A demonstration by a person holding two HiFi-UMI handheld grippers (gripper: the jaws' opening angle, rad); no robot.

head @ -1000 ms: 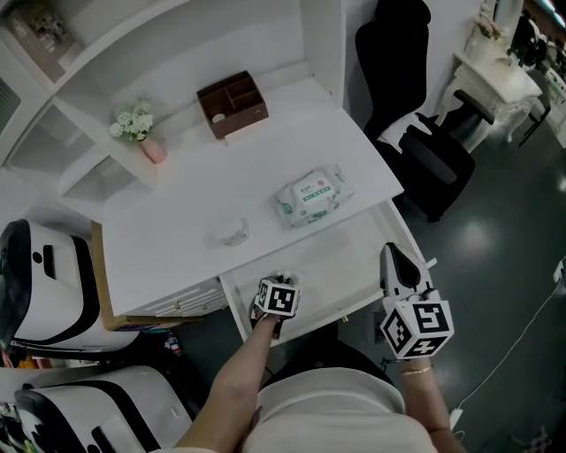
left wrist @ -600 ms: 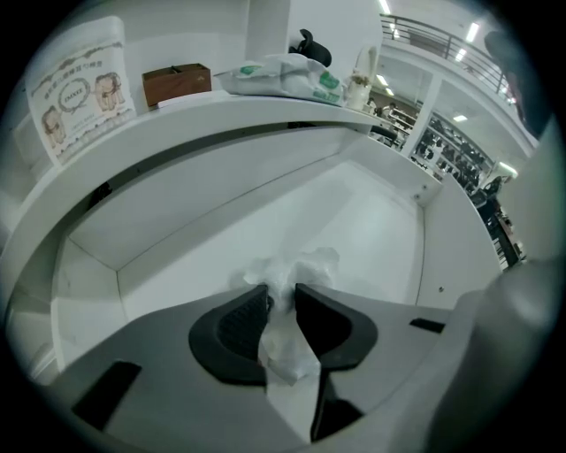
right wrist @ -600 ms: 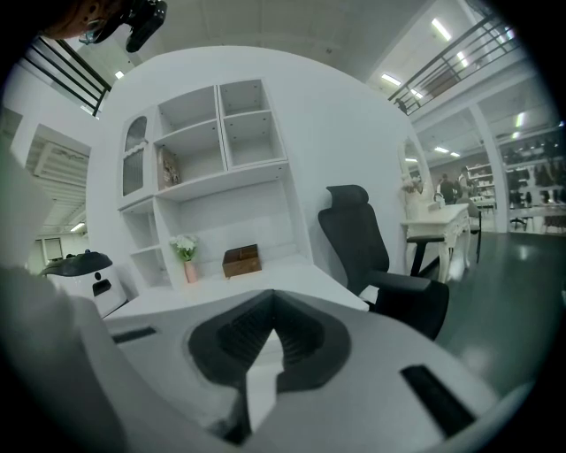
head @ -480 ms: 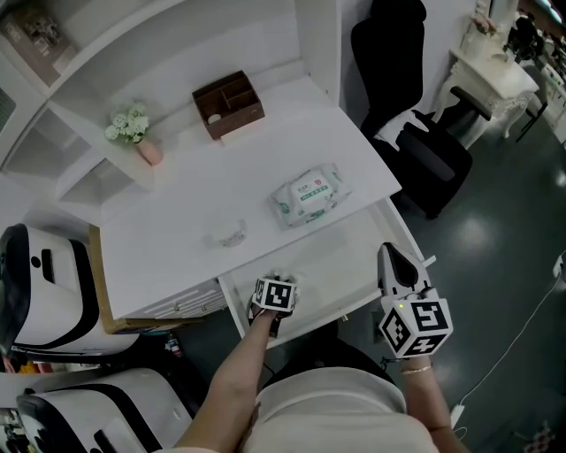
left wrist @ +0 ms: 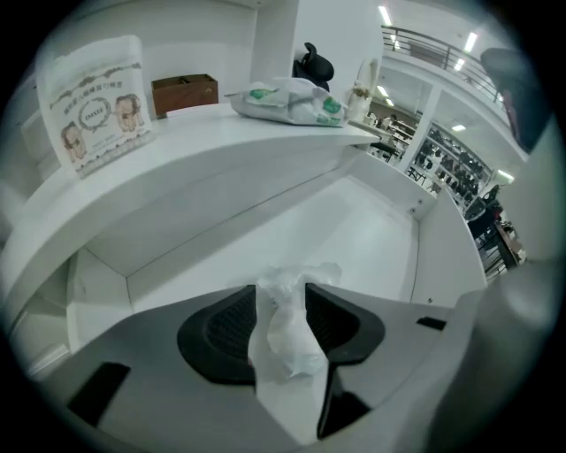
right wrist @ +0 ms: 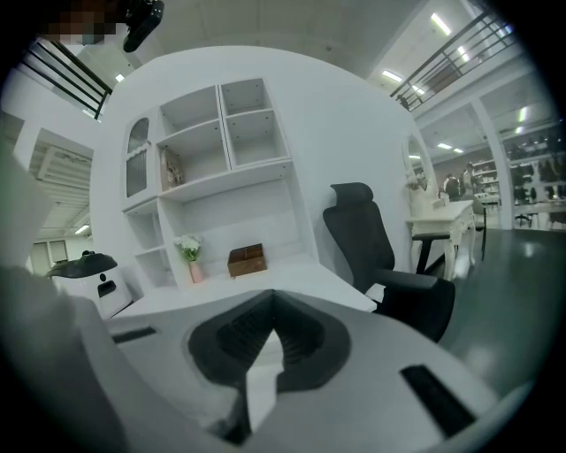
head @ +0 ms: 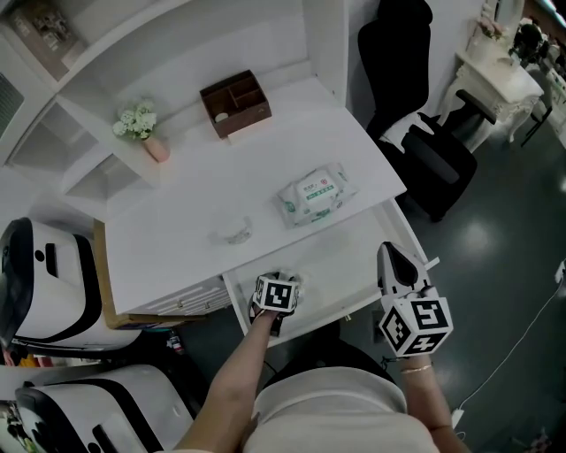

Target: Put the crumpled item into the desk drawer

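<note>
Two left gripper [left wrist: 280, 290] jaws are opening, crumpled item [left wrist: 285, 341] between them.

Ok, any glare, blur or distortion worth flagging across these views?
Head view: even light, sharp, though the white desk nearly washes out. Left gripper view: strong fisheye, dark corners, crumpled item slightly soft. Right gripper view: same bending, ceiling lights glare.

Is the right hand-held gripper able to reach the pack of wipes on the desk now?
Probably yes: the right hand-held gripper is empty, and nothing stands between it and the pack of wipes.
</note>
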